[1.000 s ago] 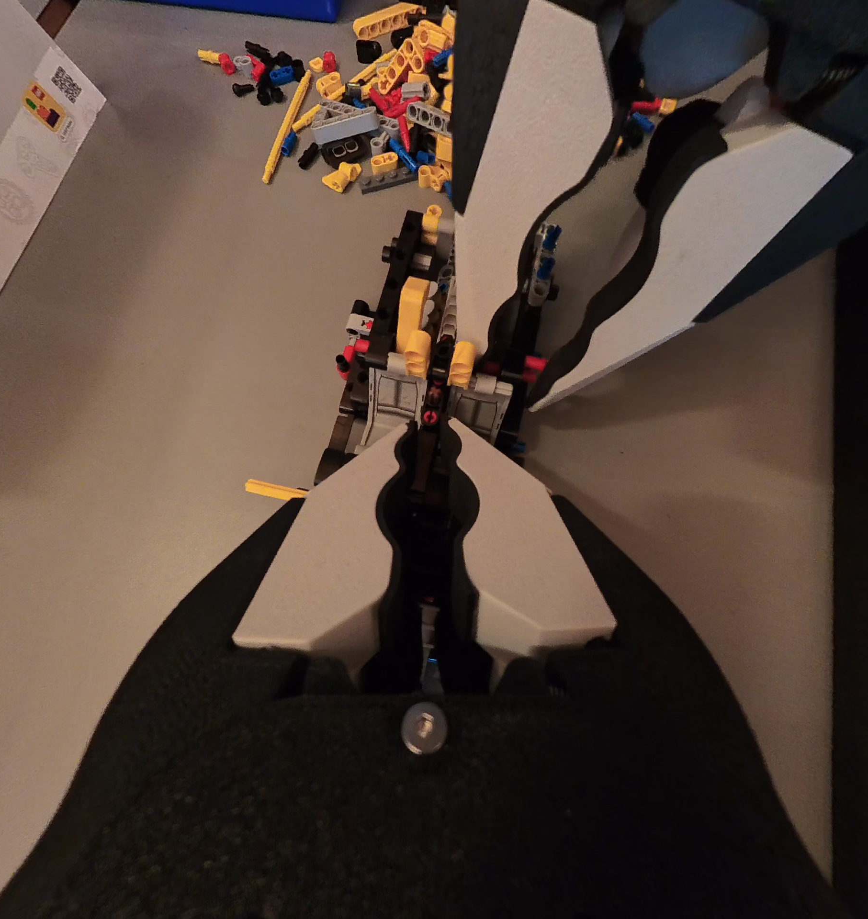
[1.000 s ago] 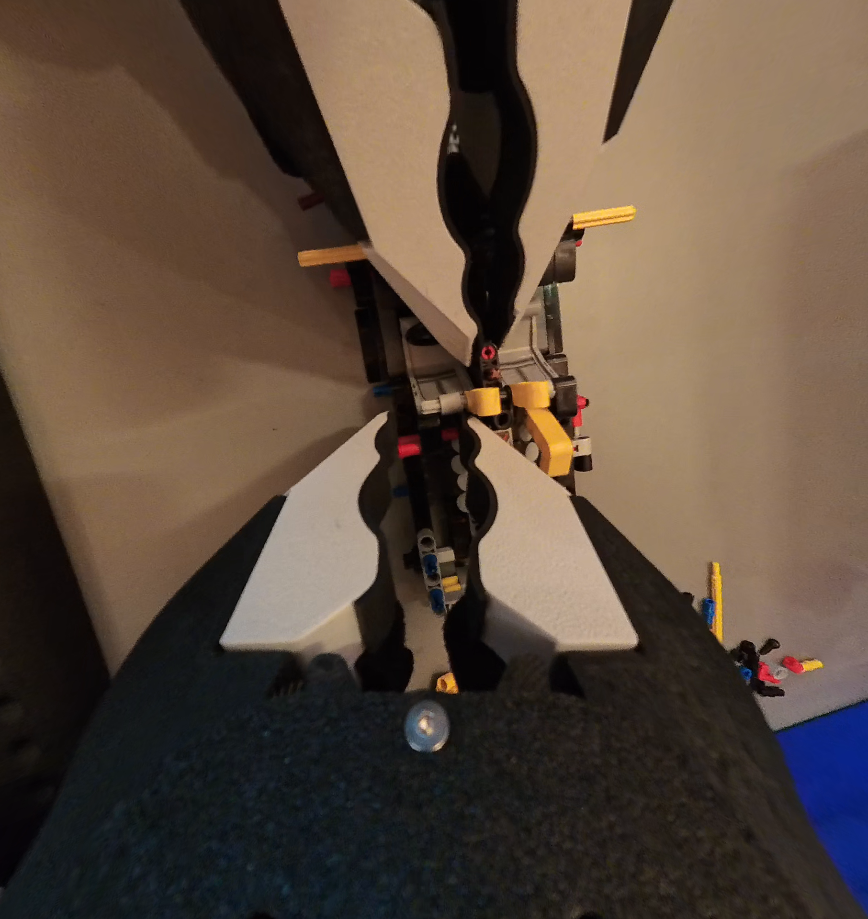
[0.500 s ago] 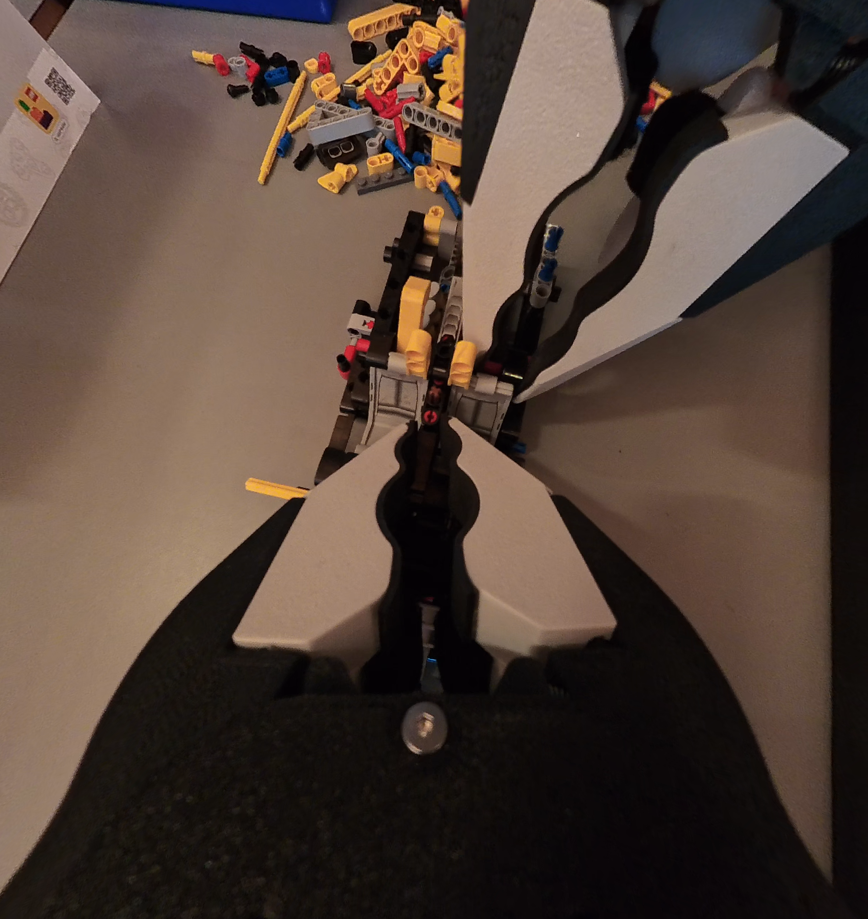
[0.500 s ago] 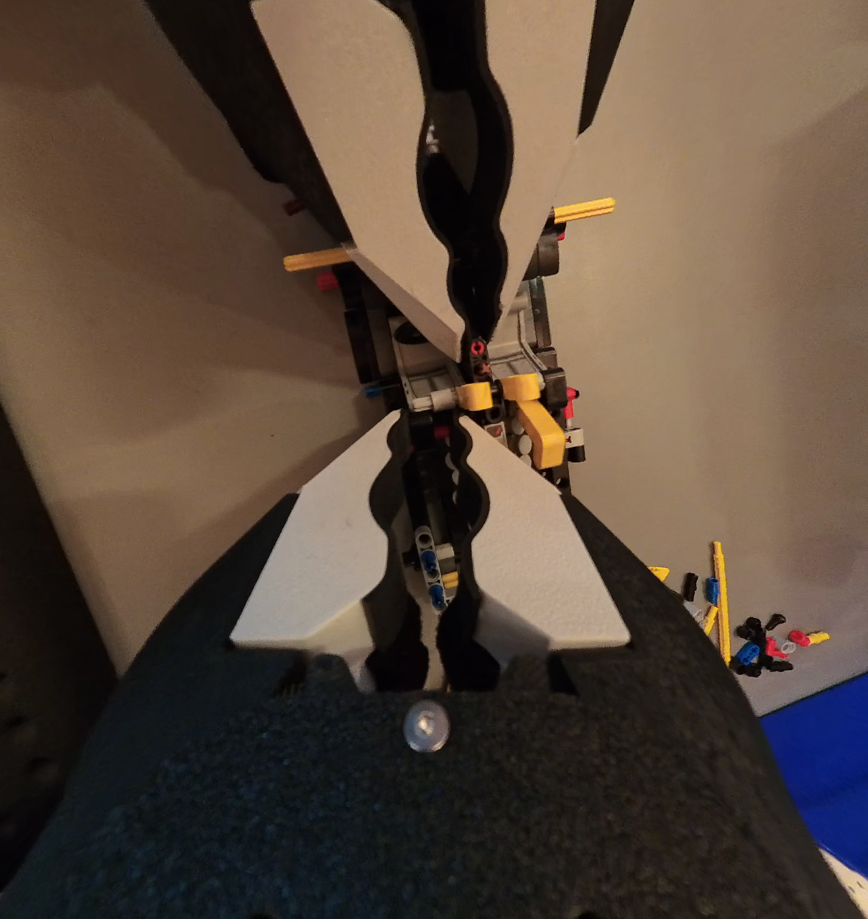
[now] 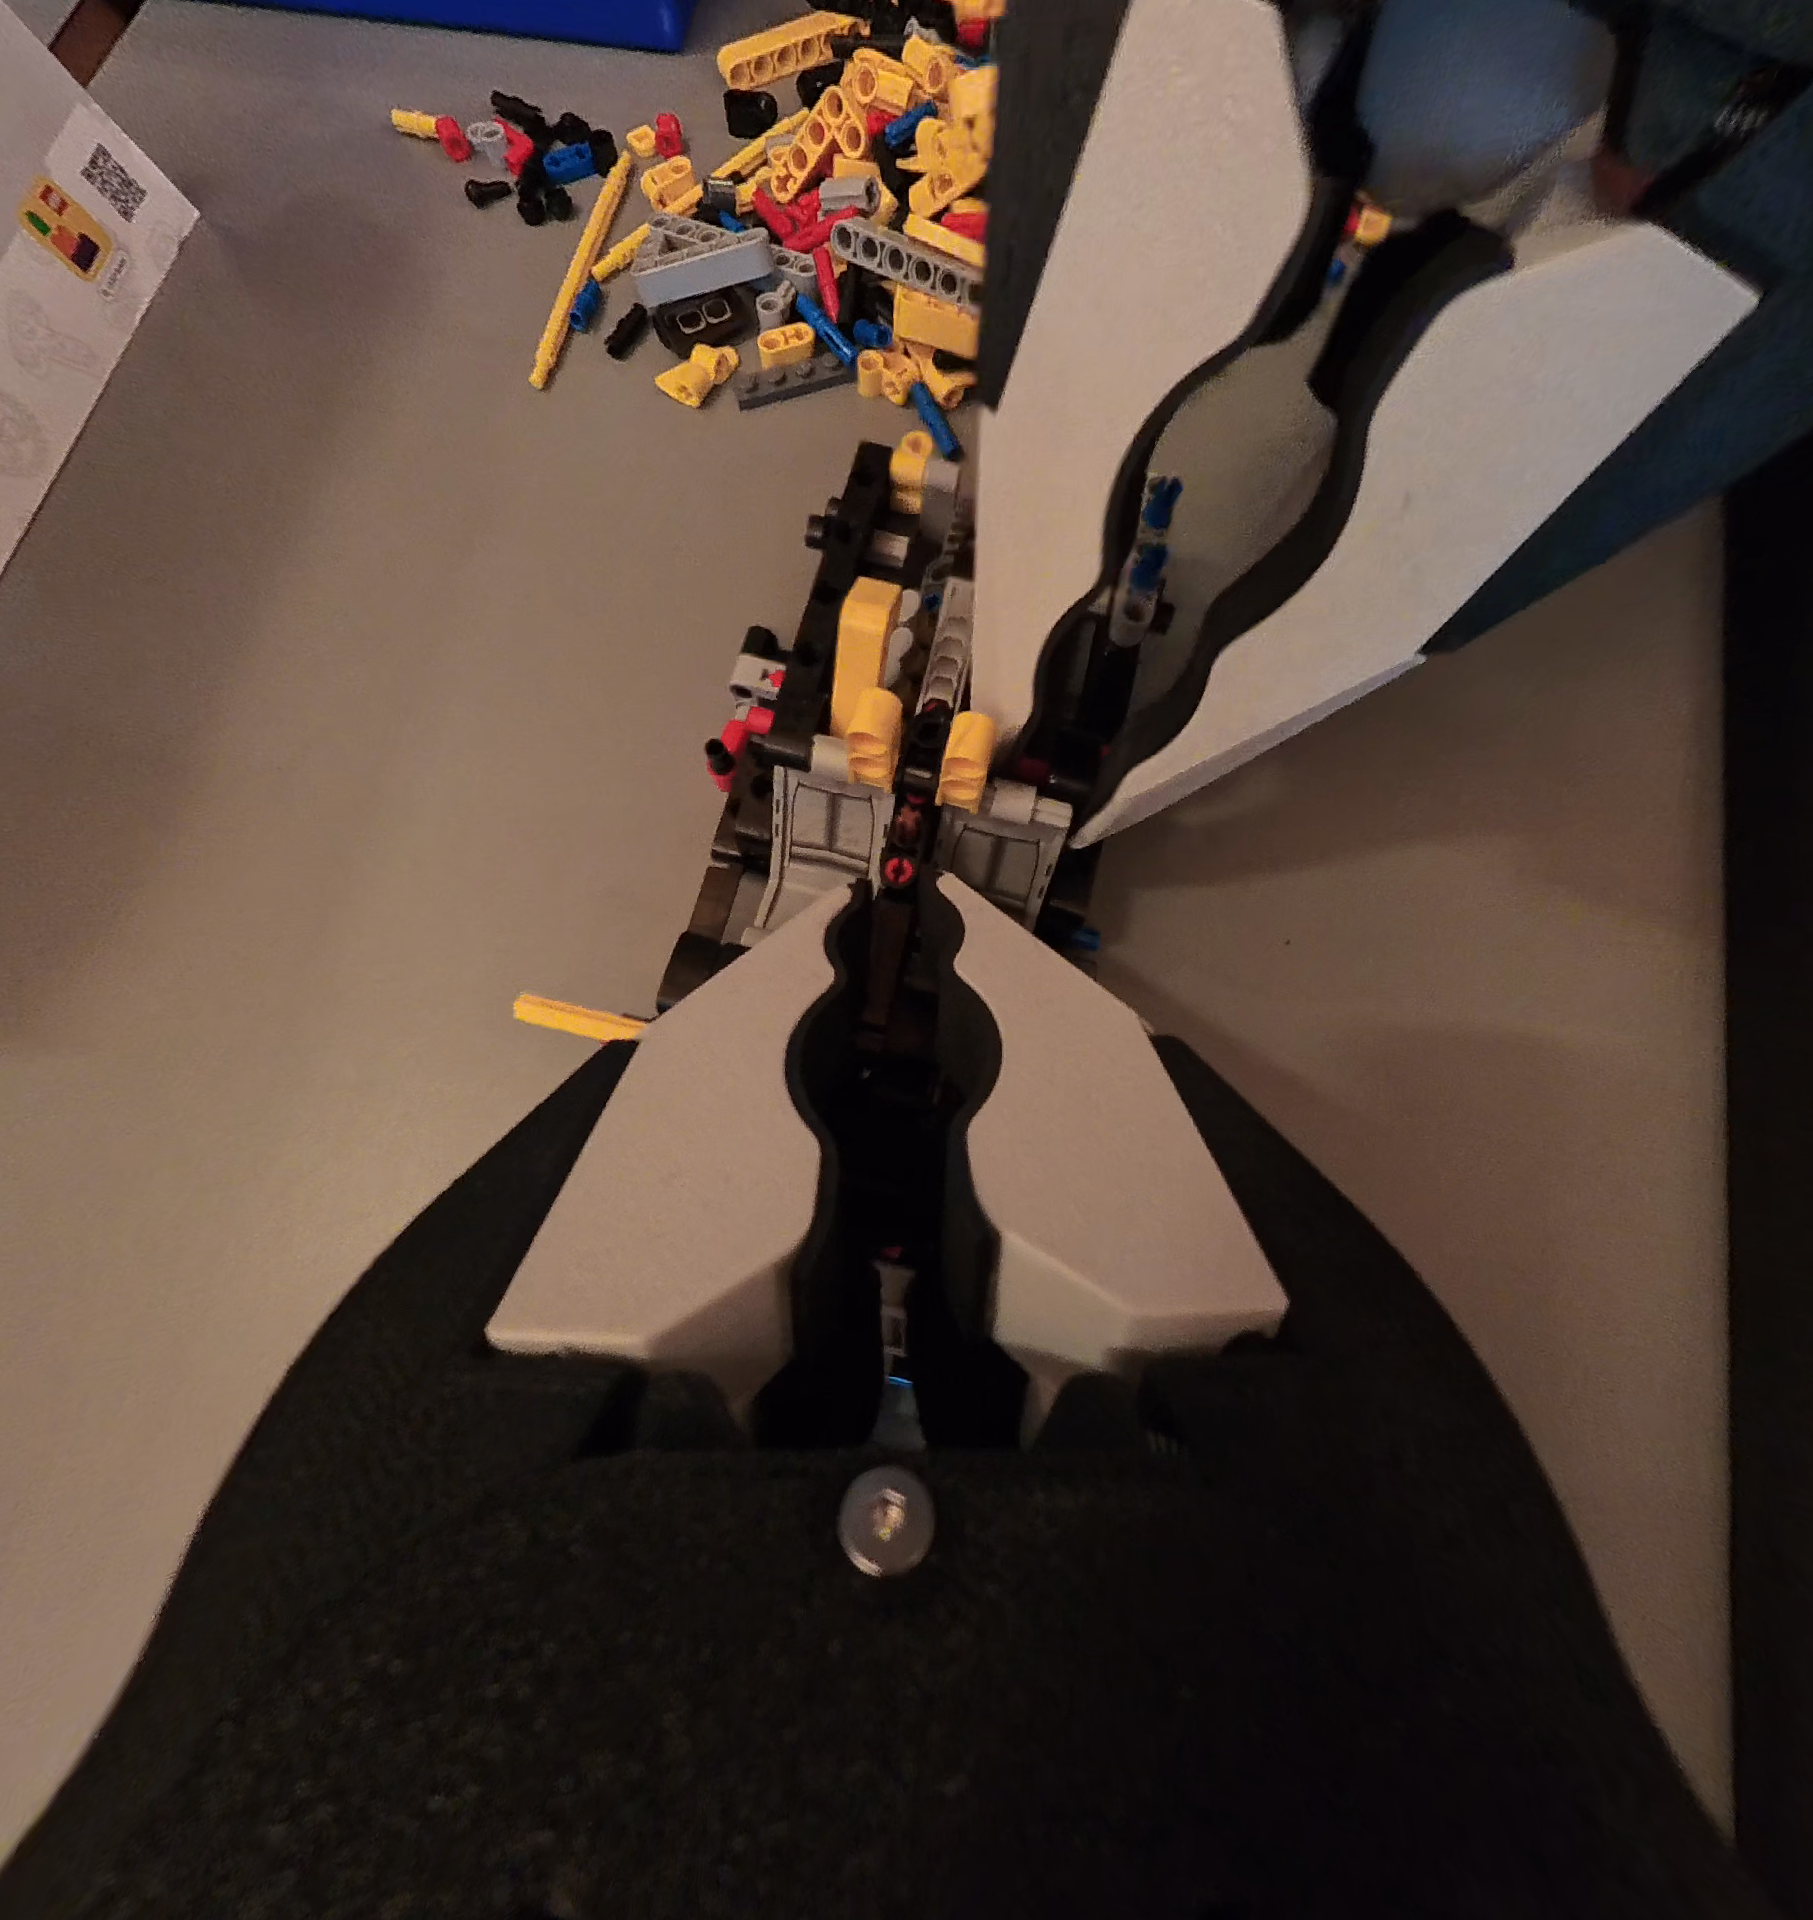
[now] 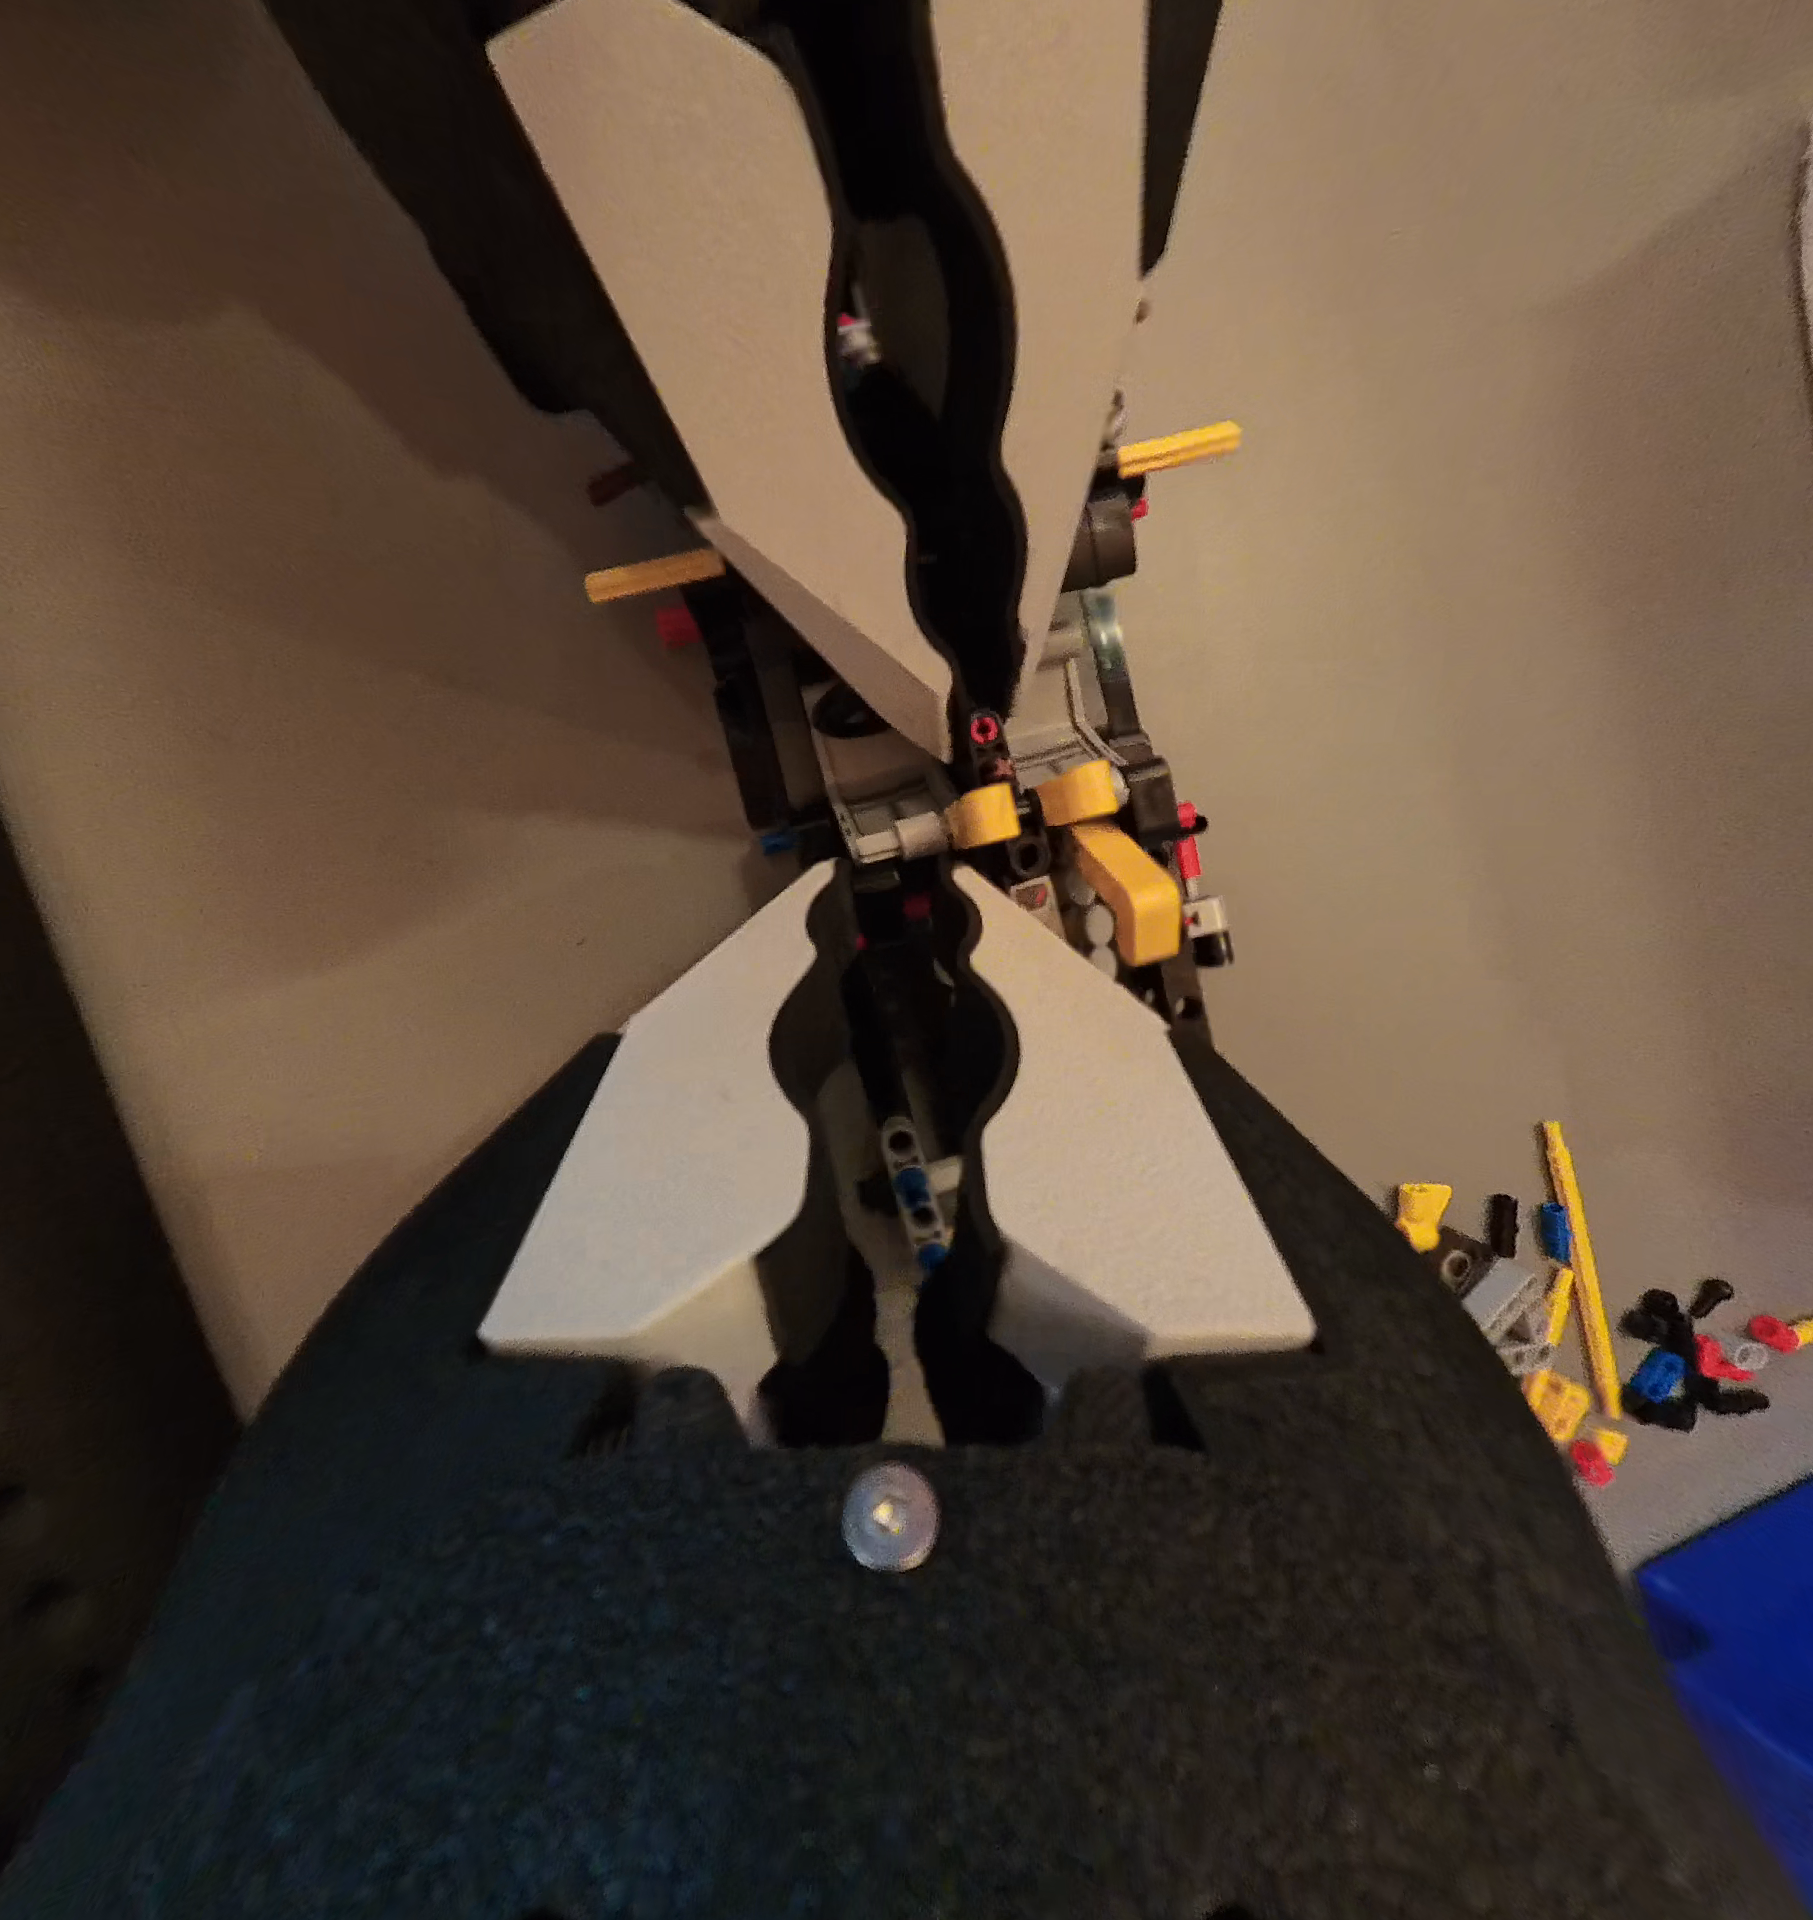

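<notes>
Two grippers meet at one toy model (image 5: 886, 727) built from black, grey and yellow building pieces. It sits on a grey table (image 5: 310, 727).

The left gripper (image 5: 897, 894) has its white fingers (image 5: 715, 1122) pressed close on a thin black beam at the near end of the model. It pinches that beam. A small red ring shows on the beam just past the fingertips.

The right gripper (image 6: 894, 883) comes from the other side. In its own view, its fingers (image 6: 1120, 1143) are nearly together around a black part of the model, with a grey and blue piece showing in the gap behind the tips. It looks like a grip on the model. In the left wrist view this same gripper (image 5: 1078, 810) stands beside the model's far right side, tilted, with its tips low by the grey panels.

Yellow rods (image 6: 1177, 449) stick out from both sides of the model.

Farther off lies a pile of loose pieces (image 5: 808, 208) in yellow, red, blue, black and grey. A blue bin (image 6: 1775, 1662) is near it. A white paper sheet (image 5: 40, 312) lies at the table's left edge.
</notes>
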Action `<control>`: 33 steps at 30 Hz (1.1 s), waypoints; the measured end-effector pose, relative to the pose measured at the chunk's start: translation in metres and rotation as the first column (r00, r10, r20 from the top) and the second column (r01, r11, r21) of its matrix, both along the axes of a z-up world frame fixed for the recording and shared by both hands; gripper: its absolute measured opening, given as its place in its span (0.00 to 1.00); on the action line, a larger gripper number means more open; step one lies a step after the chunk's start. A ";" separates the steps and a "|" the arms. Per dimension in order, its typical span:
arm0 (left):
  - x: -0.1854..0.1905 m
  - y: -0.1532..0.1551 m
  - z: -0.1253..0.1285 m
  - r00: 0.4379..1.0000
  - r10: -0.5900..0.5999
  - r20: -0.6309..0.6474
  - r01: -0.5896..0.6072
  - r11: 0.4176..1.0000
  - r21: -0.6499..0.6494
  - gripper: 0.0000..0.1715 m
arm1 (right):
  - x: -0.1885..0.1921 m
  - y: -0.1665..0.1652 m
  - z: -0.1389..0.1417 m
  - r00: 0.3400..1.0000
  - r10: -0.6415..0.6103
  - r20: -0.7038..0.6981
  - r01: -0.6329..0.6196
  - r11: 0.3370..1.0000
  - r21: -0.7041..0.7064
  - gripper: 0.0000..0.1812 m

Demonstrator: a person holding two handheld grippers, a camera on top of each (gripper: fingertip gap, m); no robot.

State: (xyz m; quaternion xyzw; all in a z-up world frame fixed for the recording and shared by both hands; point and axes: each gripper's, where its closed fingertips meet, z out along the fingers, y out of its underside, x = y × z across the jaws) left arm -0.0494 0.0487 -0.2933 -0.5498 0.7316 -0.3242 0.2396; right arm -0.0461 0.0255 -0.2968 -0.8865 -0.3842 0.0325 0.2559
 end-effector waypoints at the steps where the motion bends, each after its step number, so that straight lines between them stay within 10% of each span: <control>1: 0.000 0.000 0.000 1.000 0.001 0.001 -0.001 1.000 0.002 0.05 | 0.001 -0.001 0.001 0.999 -0.039 -0.005 0.039 0.999 0.020 0.08; 5: 0.001 0.001 0.000 1.000 0.023 0.005 -0.023 1.000 0.016 0.05 | 0.002 -0.012 0.023 0.929 -0.330 -0.168 0.351 0.929 0.116 0.21; 10: 0.001 0.001 0.000 1.000 0.025 0.008 -0.026 0.999 0.030 0.05 | 0.011 -0.025 0.011 0.630 -0.637 -0.444 0.706 0.708 -0.015 0.11; 30: 0.003 -0.003 0.001 0.999 0.036 0.019 -0.037 0.999 0.037 0.05 | -0.003 -0.029 -0.003 0.411 -0.857 -0.312 0.715 0.515 -0.472 0.02; 33: 0.008 0.008 0.001 0.993 0.117 0.034 -0.119 0.990 0.073 0.05 | -0.037 -0.054 -0.019 0.505 -0.842 -0.190 0.596 0.500 -0.628 0.01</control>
